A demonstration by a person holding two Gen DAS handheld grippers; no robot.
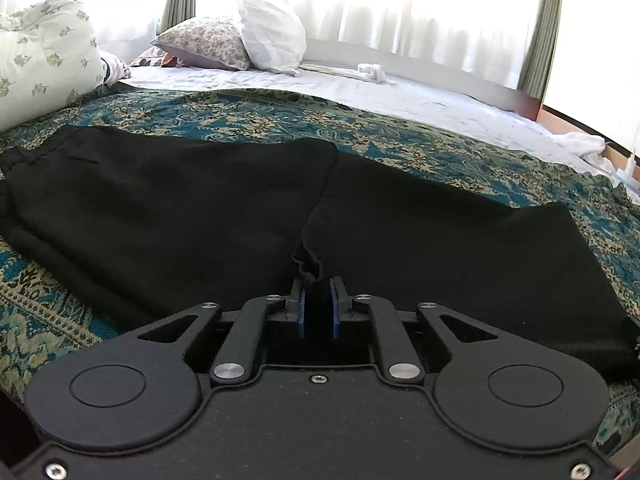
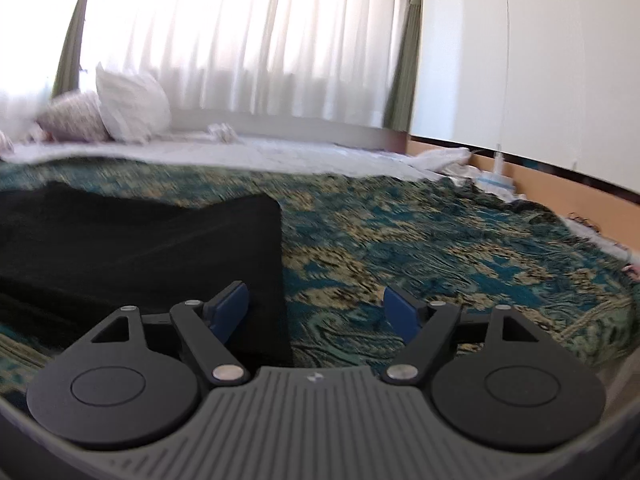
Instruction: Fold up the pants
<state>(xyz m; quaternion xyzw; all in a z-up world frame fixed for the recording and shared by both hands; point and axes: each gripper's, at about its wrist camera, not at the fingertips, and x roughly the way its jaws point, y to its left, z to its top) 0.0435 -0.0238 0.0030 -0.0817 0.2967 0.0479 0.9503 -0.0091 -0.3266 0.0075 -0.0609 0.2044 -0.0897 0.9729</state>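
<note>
Black pants [image 1: 180, 208] lie spread across a teal and gold patterned bedspread [image 1: 400, 140], waistband to the left and leg end to the right. My left gripper [image 1: 318, 300] is shut on a raised fold of the pants at their near edge, in the middle. In the right wrist view the pants' leg end [image 2: 160, 264] lies at the left. My right gripper [image 2: 316, 308] is open and empty, its left finger over the hem corner, its right finger over bare bedspread [image 2: 440, 248].
Pillows [image 1: 240, 36] and a white sheet [image 1: 360, 88] lie at the far side of the bed under a curtained window. A floral pillow [image 1: 44, 52] sits far left. White cloth [image 2: 444, 158] and small items lie by the wall at right.
</note>
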